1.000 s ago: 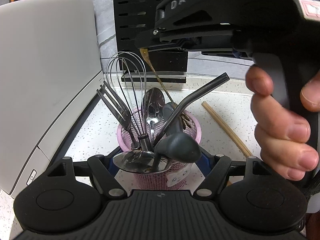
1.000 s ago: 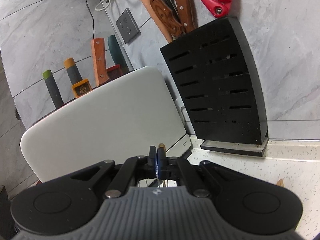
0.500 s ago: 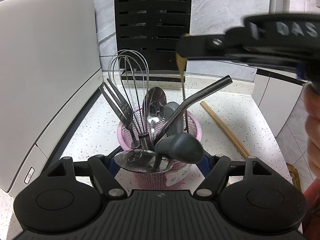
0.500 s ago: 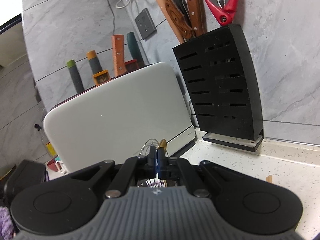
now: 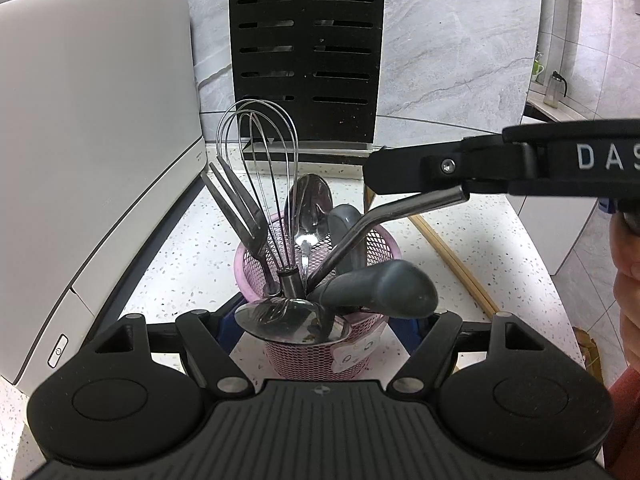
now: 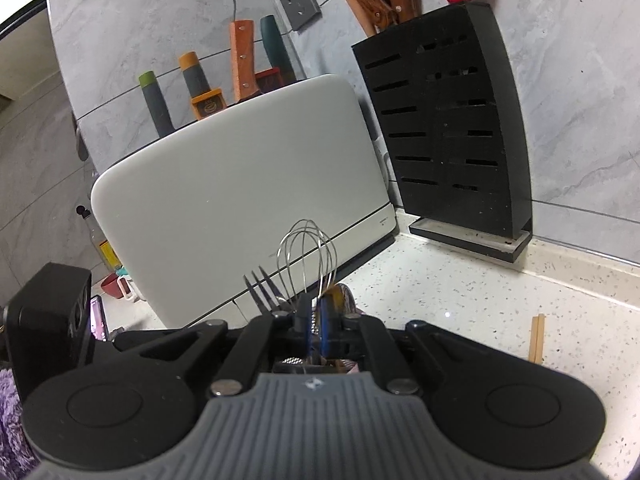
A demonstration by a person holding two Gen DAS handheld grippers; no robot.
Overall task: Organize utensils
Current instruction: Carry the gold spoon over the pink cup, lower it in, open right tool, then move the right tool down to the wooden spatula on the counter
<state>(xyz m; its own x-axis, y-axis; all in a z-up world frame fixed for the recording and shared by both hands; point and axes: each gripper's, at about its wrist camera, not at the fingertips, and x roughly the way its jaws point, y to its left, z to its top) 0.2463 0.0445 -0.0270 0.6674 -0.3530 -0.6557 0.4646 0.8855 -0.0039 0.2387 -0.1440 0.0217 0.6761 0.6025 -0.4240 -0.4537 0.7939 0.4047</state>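
Note:
A pink mesh basket (image 5: 390, 240) stands on the speckled counter. It holds a whisk (image 5: 260, 152), a fork (image 5: 236, 208), spoons, a bent metal straw (image 5: 400, 212) and grey-handled tools (image 5: 384, 288). My left gripper (image 5: 318, 324) is shut on the basket, one blue pad on each side. My right gripper (image 5: 374, 178) reaches in from the right, just above the basket. Its jaws are opening: in the right wrist view a narrow gap shows between its pads (image 6: 315, 308). A thin gold utensil (image 5: 366, 200) hangs under its tip, down into the basket.
A white appliance (image 5: 92, 140) stands close on the left and a black knife block (image 5: 304, 48) against the marble wall behind. Wooden chopsticks (image 5: 452, 264) lie on the counter right of the basket. A hand (image 5: 628, 288) grips the right tool.
The right gripper came down and to the right with the gold utensil, whose lower end now sits in the basket. Its pads have parted slightly. The left gripper and basket stayed still.

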